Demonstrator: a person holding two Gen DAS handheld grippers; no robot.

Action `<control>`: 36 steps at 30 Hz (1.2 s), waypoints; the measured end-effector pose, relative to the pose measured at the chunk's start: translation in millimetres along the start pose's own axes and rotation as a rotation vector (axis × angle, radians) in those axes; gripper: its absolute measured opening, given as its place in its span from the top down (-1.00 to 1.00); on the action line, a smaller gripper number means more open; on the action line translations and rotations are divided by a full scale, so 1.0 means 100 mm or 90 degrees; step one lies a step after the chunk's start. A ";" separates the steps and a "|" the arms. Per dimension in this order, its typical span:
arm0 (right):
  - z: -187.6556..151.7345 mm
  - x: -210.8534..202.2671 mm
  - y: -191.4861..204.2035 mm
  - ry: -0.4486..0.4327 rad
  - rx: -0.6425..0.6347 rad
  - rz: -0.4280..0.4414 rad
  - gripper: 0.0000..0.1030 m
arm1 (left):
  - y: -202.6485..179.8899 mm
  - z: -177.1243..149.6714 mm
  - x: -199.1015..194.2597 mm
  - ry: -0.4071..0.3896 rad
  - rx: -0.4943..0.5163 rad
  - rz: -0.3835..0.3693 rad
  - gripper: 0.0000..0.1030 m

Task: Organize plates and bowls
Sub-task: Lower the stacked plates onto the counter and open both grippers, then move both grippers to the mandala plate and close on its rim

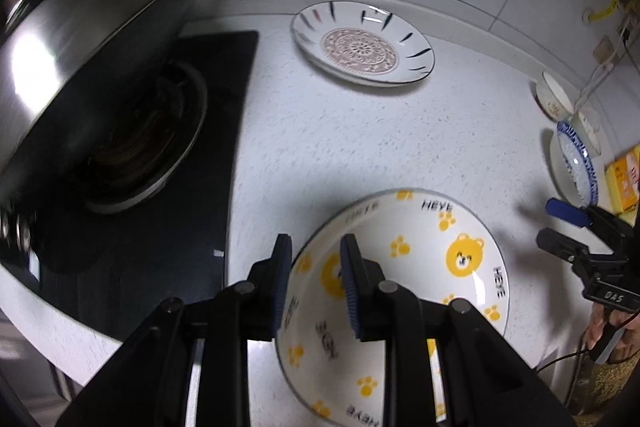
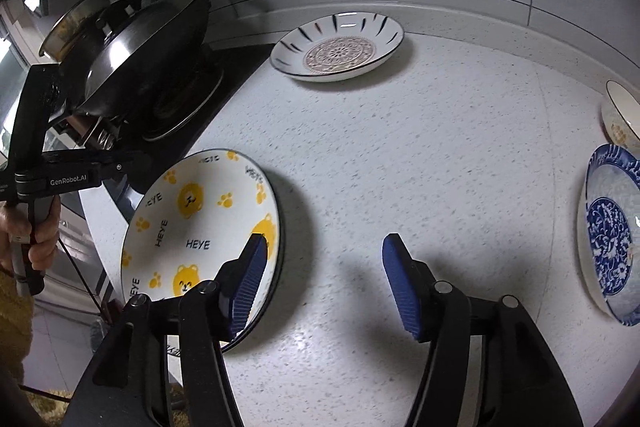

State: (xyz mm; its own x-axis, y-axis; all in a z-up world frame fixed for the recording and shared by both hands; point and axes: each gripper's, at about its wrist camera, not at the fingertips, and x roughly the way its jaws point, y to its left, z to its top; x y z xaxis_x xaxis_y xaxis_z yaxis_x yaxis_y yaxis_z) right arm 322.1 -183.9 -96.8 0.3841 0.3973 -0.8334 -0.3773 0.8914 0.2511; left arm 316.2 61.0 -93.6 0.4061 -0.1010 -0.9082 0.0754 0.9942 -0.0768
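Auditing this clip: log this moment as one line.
left claw: narrow, at bear plate rim, grip unclear | right claw: open, empty, above counter

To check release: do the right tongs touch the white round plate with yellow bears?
Apart. In the left wrist view, bare speckled countertop shows between the right tongs and the white bear plate.

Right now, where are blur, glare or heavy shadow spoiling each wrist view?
Left wrist: the wok at the left edge is smeared, with a blown-out glare patch. Right wrist: sharper; soft glare on the counter near the right gripper, whose shadow falls beside the bear plate. Both: fisheye bends the edges.
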 end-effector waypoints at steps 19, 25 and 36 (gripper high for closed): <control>0.88 0.46 -0.39 -0.016 0.068 -0.057 -0.23 | -0.04 1.71 1.01 -0.010 0.025 0.072 -0.13; 1.22 0.77 -0.45 -0.013 0.086 -0.063 -0.24 | 0.05 1.93 1.25 -0.009 0.026 0.077 -0.13; 1.60 1.24 -0.49 0.006 0.106 -0.067 -0.24 | 0.19 2.15 1.49 -0.004 0.010 0.040 -0.13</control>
State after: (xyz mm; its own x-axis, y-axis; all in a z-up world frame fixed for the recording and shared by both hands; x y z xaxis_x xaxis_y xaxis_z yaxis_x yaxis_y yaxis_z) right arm 523.3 -143.5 -133.1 0.4061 0.2989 -0.8635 -0.1910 0.9519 0.2397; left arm 574.2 56.6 -141.6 0.4166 -0.0385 -0.9083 0.0639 0.9979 -0.0130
